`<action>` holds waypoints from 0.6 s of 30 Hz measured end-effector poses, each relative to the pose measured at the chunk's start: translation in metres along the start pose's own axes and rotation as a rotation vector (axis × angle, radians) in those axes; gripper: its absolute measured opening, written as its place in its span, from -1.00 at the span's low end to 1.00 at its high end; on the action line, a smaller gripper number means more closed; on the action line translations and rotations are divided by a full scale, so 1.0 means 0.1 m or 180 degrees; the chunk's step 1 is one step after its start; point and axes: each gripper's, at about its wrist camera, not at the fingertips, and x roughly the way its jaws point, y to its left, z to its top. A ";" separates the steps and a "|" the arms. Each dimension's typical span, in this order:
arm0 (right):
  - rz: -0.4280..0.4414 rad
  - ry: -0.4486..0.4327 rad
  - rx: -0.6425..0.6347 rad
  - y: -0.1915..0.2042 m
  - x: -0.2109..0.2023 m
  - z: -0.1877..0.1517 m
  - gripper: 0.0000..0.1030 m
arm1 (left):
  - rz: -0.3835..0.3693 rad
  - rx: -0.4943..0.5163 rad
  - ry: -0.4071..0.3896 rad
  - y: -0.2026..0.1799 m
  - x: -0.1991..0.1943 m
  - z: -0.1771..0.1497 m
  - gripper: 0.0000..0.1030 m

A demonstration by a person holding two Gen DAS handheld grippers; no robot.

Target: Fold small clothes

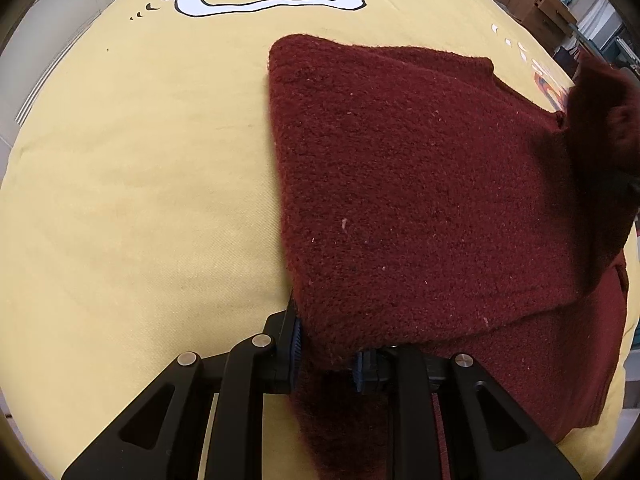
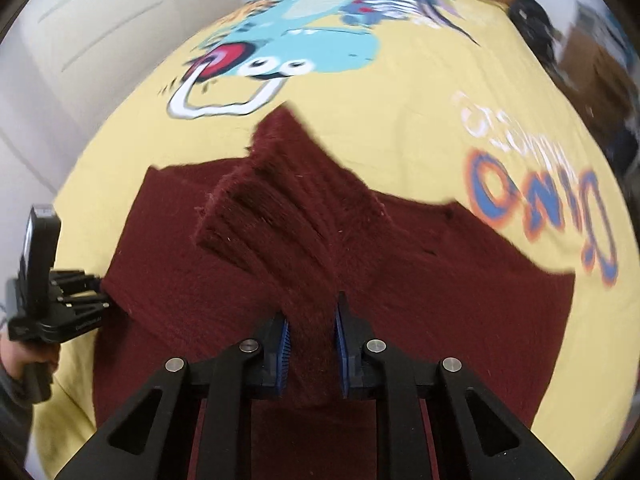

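Observation:
A dark red knit sweater (image 1: 420, 200) lies on the yellow printed cloth (image 1: 140, 180). My left gripper (image 1: 328, 354) is shut on the sweater's near left edge, with fabric hanging between the blue pads. In the right wrist view the sweater (image 2: 440, 300) spreads wide, and my right gripper (image 2: 310, 348) is shut on its ribbed sleeve (image 2: 288, 216), held raised over the body. The left gripper (image 2: 86, 300) shows at the sweater's left edge. The raised sleeve (image 1: 600, 116) appears blurred at the right in the left wrist view.
The yellow cloth has a blue cartoon print (image 2: 304, 32) at the far side and orange-blue lettering (image 2: 540, 208) at the right. A white wall (image 2: 80, 40) stands at the left. Cardboard boxes (image 1: 536, 4) and shelves stand beyond the far right edge.

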 end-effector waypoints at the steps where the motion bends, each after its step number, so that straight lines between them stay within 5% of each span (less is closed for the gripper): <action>1: 0.0006 0.0003 0.0094 -0.12 0.00 -0.05 -0.63 | 0.0013 0.0011 0.0000 -0.01 0.00 0.00 -0.64; 10: -0.0091 0.0131 0.0596 -0.65 0.13 -0.46 -0.54 | 0.0075 0.0066 -0.0010 -0.05 0.01 0.02 -0.64; 15: -0.0249 0.0230 0.0698 -0.83 0.10 -0.66 0.02 | 0.0107 0.0089 0.0002 -0.05 0.02 0.04 -0.64; 18: -0.0261 0.0287 0.0789 -0.96 0.00 -0.76 0.10 | 0.0109 0.0086 -0.0008 -0.12 0.04 0.05 -0.64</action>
